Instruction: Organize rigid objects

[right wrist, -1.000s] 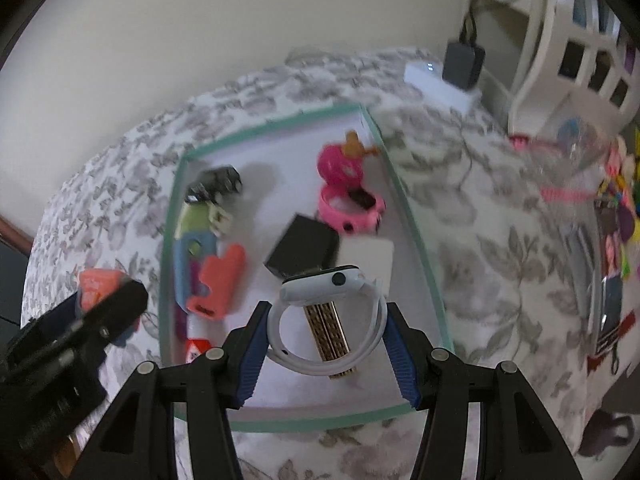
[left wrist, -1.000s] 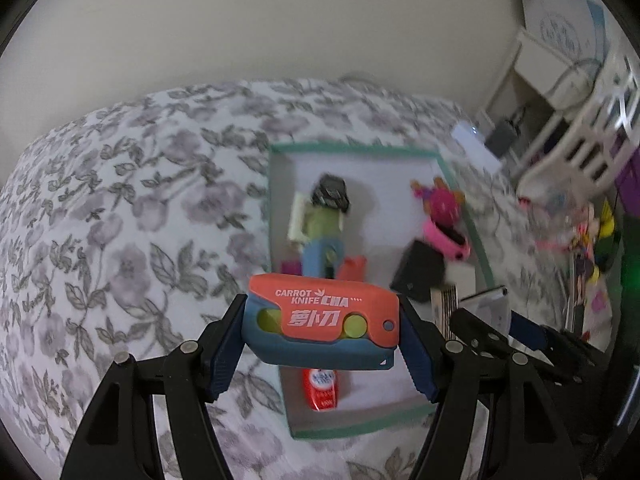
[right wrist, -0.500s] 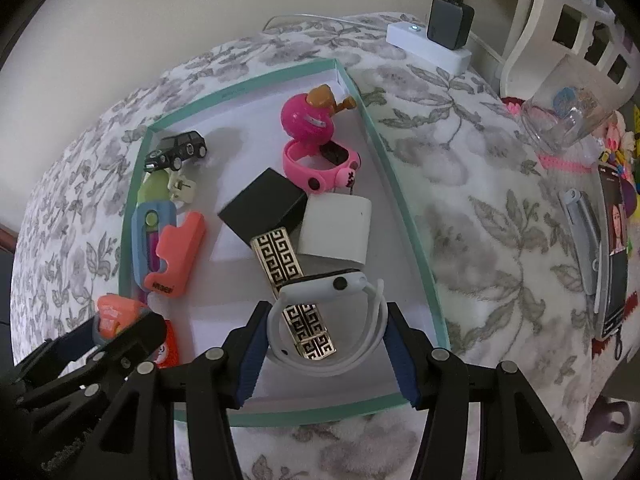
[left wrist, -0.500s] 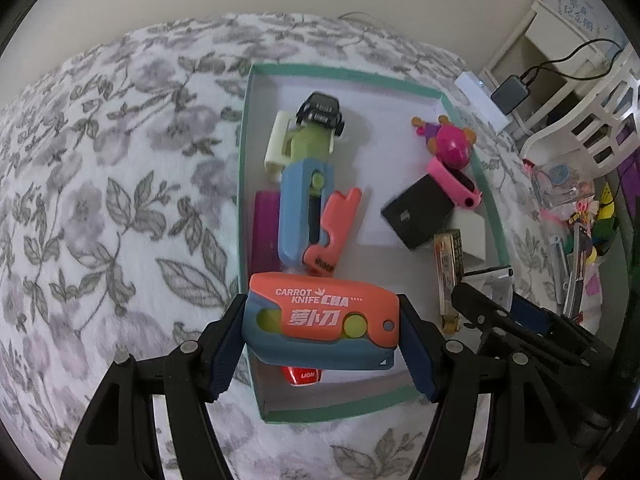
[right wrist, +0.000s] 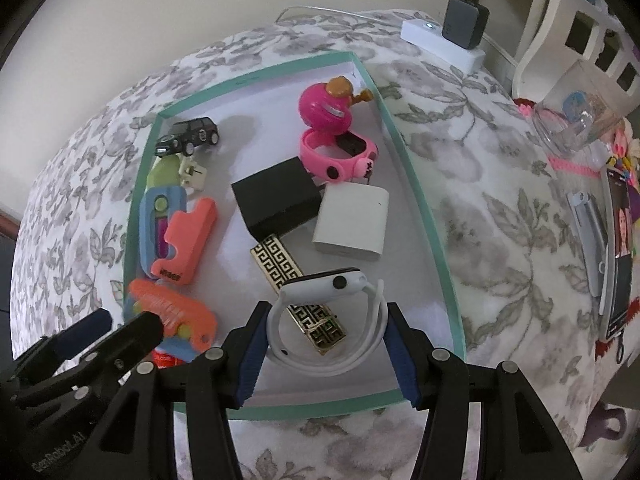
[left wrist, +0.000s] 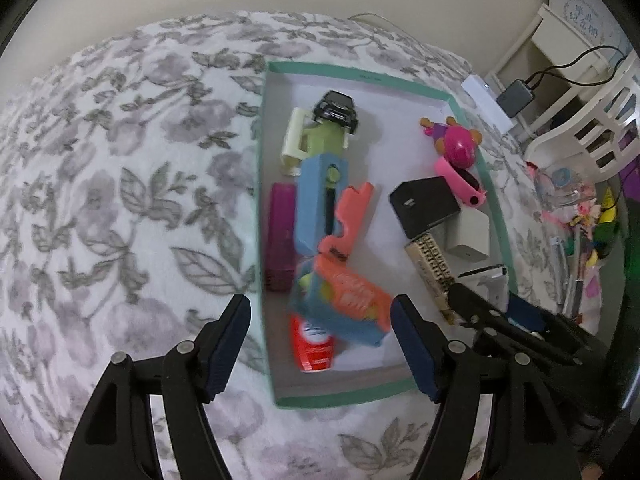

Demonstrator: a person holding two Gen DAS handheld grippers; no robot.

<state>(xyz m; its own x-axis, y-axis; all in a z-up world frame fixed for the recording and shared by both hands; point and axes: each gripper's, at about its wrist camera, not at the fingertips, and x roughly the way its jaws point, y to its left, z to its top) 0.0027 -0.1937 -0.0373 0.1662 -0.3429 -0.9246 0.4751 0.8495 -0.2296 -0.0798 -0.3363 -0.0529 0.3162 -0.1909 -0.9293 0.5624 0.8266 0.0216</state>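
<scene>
Left wrist view: left gripper (left wrist: 320,316) jaws opening, pads clear of carrot knife toy (left wrist: 344,304); toy, clamped half second earlier, now blurred, tilted, dropping onto red item (left wrist: 314,350) at near end of teal-rimmed tray (left wrist: 340,398). Deposit nearly complete

Right wrist view: right gripper (right wrist: 324,334) about half open, pads pressing white smartwatch (right wrist: 328,312) band; watch held over tray above gold patterned bar (right wrist: 298,286), grip unchanged. Watch placement judged next

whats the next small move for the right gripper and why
Probably lower the white watch a little and open the right gripper. The watch hangs between its pads over the teal tray, above the gold bar; the left gripper, jaws opening, has dropped its toy knife.
</scene>
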